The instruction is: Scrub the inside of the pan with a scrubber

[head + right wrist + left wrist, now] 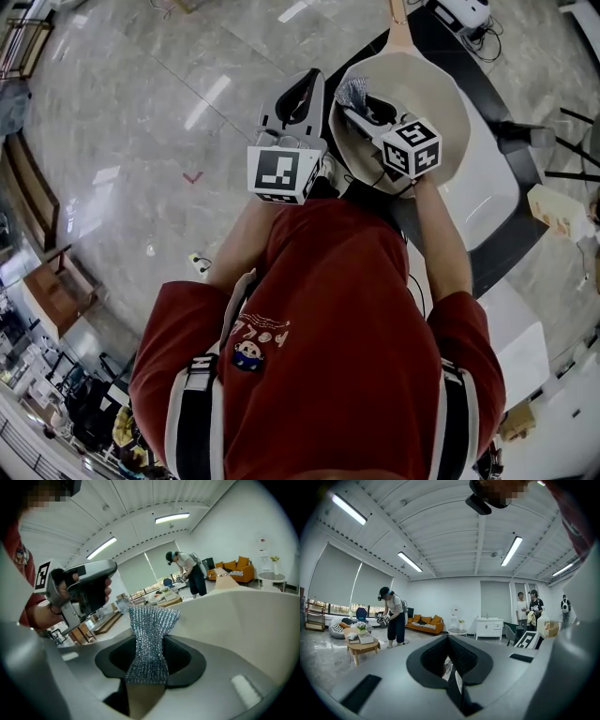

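Observation:
A cream pan (pixel 427 84) with a wooden handle (pixel 398 23) sits straight ahead of me in the head view, its inside facing up. My right gripper (pixel 352 109) reaches over the pan's near left rim, shut on a silvery mesh scrubber (pixel 353 91). In the right gripper view the scrubber (pixel 150 639) stands up from between the jaws of the right gripper (pixel 146 667), its top edge against the pan's inner wall (pixel 243 616). My left gripper (pixel 307 84) hovers just left of the pan, apart from it. Its jaws stand shut on nothing in the left gripper view (pixel 449 667).
The pan is over a black surface (pixel 450 47) beside a white counter (pixel 492 187); a cardboard box (pixel 553 211) lies to the right. Polished stone floor spreads to the left. Across the room stand a person (pixel 391 616) by a low wooden table, an orange sofa (pixel 424 623) and two people (pixel 529 609).

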Tool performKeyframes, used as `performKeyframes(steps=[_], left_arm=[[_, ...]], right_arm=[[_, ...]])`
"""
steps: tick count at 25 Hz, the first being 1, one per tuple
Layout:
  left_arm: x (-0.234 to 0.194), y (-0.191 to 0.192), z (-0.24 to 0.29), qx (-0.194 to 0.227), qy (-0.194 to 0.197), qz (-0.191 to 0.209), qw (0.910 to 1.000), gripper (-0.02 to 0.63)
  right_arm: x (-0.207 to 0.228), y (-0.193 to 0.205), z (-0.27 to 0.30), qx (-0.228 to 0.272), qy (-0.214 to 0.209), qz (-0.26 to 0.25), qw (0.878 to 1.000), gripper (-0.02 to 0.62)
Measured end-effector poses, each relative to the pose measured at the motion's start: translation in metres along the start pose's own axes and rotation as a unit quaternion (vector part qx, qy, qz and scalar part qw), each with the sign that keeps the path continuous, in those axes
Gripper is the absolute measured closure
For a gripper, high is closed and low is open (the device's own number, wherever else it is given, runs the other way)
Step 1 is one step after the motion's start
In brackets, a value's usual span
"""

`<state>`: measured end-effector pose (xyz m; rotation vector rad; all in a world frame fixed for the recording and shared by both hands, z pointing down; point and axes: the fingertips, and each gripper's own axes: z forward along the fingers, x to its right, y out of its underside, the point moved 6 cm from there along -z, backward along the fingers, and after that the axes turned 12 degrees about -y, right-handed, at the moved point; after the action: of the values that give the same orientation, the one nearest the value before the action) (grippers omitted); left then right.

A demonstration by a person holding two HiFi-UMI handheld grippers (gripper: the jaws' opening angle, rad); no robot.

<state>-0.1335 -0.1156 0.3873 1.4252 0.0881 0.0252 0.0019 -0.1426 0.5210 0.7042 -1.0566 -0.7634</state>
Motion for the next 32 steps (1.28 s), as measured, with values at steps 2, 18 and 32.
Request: performKeyframes(steps=[2, 18, 32], left_arm=[[0.002, 0.000, 0.001, -0.001, 0.003, -0.001, 1.0000, 0.601], [0.020, 0.016, 0.007, -0.026, 0.059, -0.001, 0.9979, 0.601], [0.048, 0.029, 0.015, -0.043, 0.122, -0.004, 0.9916, 0.601]], right_arm=[[-0.007, 0.002, 0.000, -0.026, -0.026, -0.006, 0.999, 0.410], [-0.044, 0.016, -0.011, -0.161, -0.118, 0.016, 0.980, 0.408], [-0.059, 0.030, -0.040, -0.329, -0.180, 0.064, 0.925, 0.408]])
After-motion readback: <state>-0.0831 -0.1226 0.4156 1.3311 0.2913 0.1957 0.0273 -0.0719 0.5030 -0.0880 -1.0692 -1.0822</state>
